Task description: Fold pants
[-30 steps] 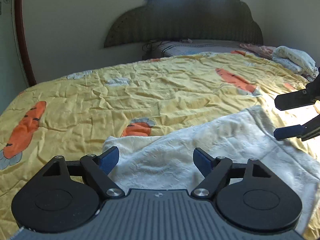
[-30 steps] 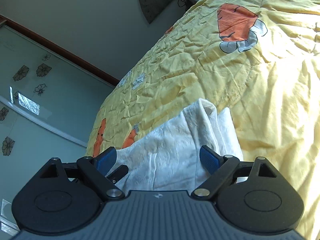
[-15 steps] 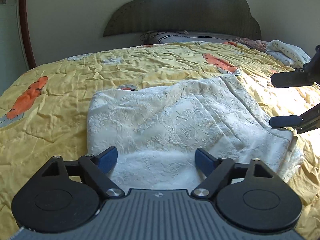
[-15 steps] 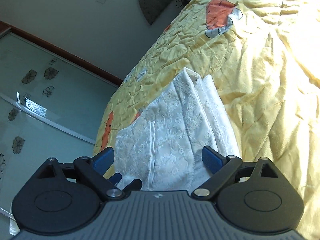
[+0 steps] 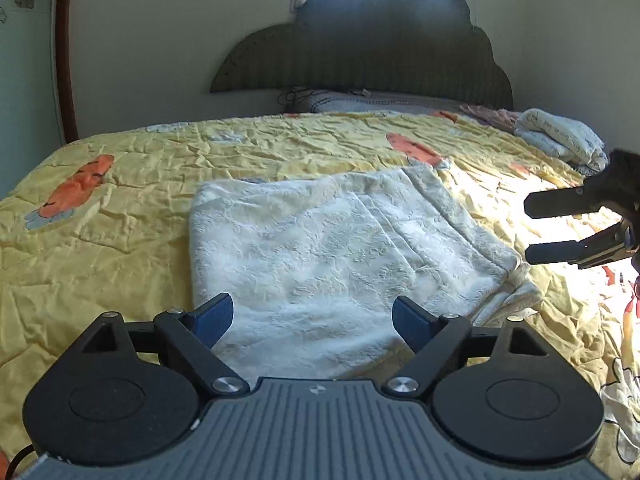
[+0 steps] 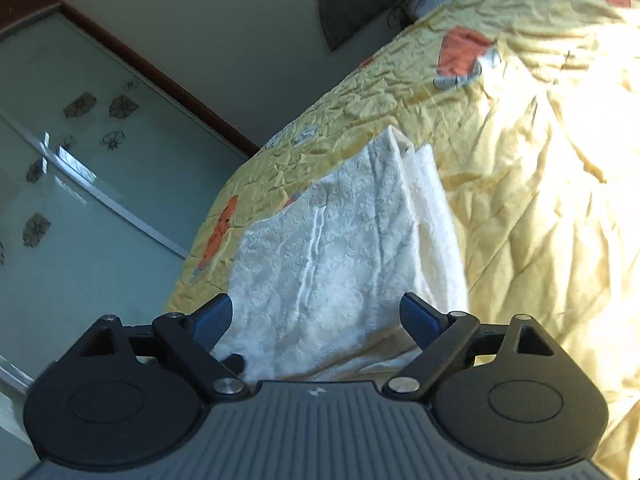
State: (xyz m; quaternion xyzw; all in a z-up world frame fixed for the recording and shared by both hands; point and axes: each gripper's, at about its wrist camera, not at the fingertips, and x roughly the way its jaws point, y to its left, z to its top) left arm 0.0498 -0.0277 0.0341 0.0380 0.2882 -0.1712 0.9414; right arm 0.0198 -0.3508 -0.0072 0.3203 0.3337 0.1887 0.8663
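The white textured pants (image 5: 332, 252) lie folded into a rough rectangle on the yellow bedspread (image 5: 100, 248); they also show in the right wrist view (image 6: 340, 256). My left gripper (image 5: 312, 316) is open and empty, just above the near edge of the pants. My right gripper (image 6: 316, 316) is open and empty over the pants' right end. It also shows in the left wrist view (image 5: 534, 228), off the pants' right edge, not touching them.
A dark scalloped headboard (image 5: 380, 48) and a pillow (image 5: 360, 102) stand at the far end of the bed. Folded clothes (image 5: 560, 136) lie at the far right. A glass sliding door with flower decals (image 6: 72, 184) stands beyond the bed's left side.
Both grippers have drawn back and up from the pants, staying open. The pants now lie flat and folded in fuller view.
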